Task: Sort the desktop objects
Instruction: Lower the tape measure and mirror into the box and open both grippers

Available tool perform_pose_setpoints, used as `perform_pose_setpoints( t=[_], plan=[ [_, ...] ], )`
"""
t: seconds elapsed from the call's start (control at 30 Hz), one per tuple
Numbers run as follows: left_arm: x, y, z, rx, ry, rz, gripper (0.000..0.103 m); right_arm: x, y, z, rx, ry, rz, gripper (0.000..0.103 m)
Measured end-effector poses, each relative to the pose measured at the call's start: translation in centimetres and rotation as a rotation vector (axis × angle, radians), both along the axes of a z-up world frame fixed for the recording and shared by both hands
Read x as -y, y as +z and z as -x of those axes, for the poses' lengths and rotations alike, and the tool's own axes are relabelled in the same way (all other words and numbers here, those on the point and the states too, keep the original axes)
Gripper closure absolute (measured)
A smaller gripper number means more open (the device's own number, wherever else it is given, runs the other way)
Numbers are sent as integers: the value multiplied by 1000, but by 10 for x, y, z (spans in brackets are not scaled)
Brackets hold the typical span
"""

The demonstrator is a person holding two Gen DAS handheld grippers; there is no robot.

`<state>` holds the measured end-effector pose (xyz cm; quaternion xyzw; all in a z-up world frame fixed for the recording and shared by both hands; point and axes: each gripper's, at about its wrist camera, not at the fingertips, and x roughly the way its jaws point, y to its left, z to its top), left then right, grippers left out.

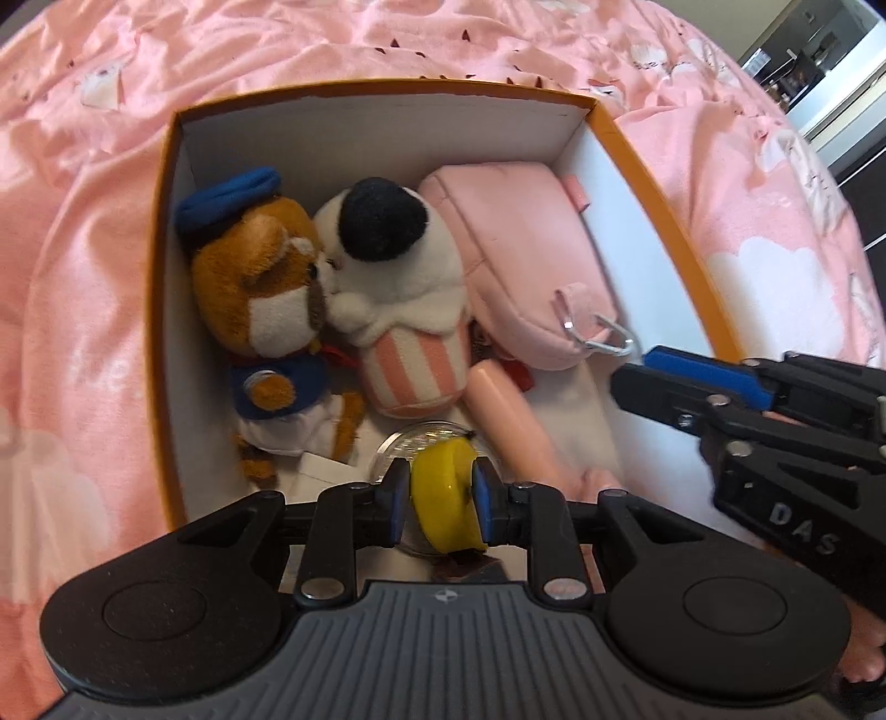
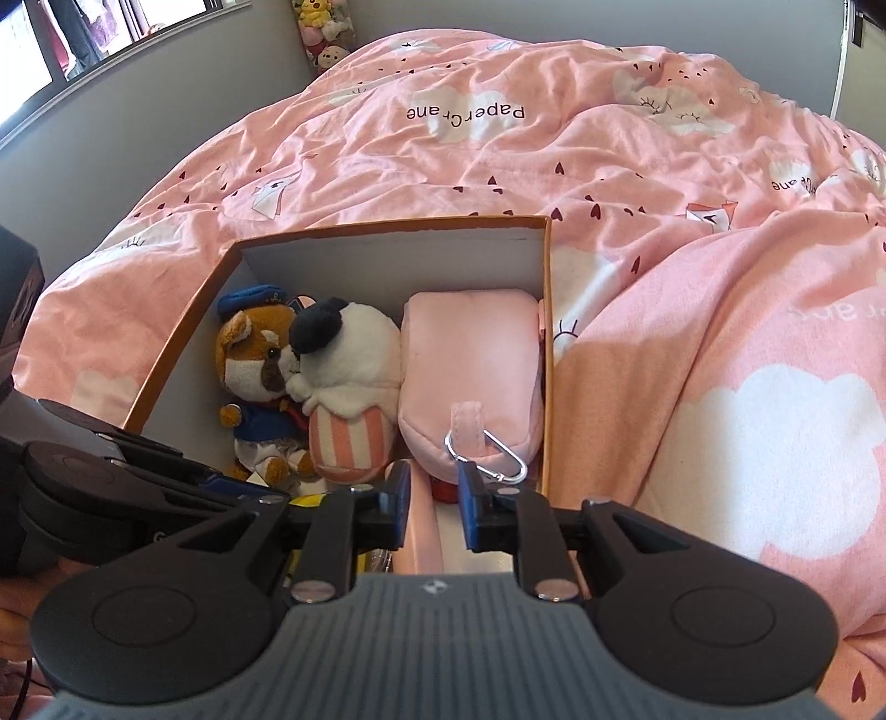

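Yellow toy banana (image 1: 446, 493) sits pinched between my left gripper (image 1: 437, 495) pads over the orange box (image 1: 160, 266) of plush toys, while my right gripper (image 2: 434, 501) hangs slightly parted, gripping nothing.

Pink bedspread (image 2: 637, 183) w/ cloud print, plush toys (image 2: 324, 27) in far corner, window (image 2: 66, 39).

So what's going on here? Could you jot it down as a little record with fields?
Setting: pink bedspread
Container: orange box, open top
In box: brown plush, striped cupcake plush, pink pouch with metal clip, pink tube
Left gripper: jaws closed on yellow piece, low over the box
Right gripper: jaws slightly apart, holding nothing, pink tube visible below
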<state>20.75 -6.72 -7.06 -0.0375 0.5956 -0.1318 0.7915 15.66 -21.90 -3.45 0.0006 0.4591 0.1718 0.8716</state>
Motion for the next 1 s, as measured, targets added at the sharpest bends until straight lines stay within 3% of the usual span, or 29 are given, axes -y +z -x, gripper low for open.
perform_pose_setpoints(
  t=[0.2, 0.43, 0.57, 0.67, 0.8, 1.0],
  plan=[
    [-6, 13, 7, 44, -2, 12, 76, 2, 3, 11, 11, -10, -10, 76],
    [-5, 49, 27, 170, 3, -21, 75, 1, 19, 34, 35, -16, -33, 71],
    [-8, 76, 51, 255, 2, -65, 65, -6, 30, 52, 71, -9, -30, 65],
    [-8, 92, 67, 319, 2, -122, 49, -12, 39, 68, 116, -4, -19, 63],
    [-8, 107, 90, 385, 7, -209, 46, -19, 46, 88, 160, 12, -18, 58],
    [-13, 114, 122, 460, 41, -232, 28, -30, 50, 116, 228, 13, 29, 48]
  ],
)
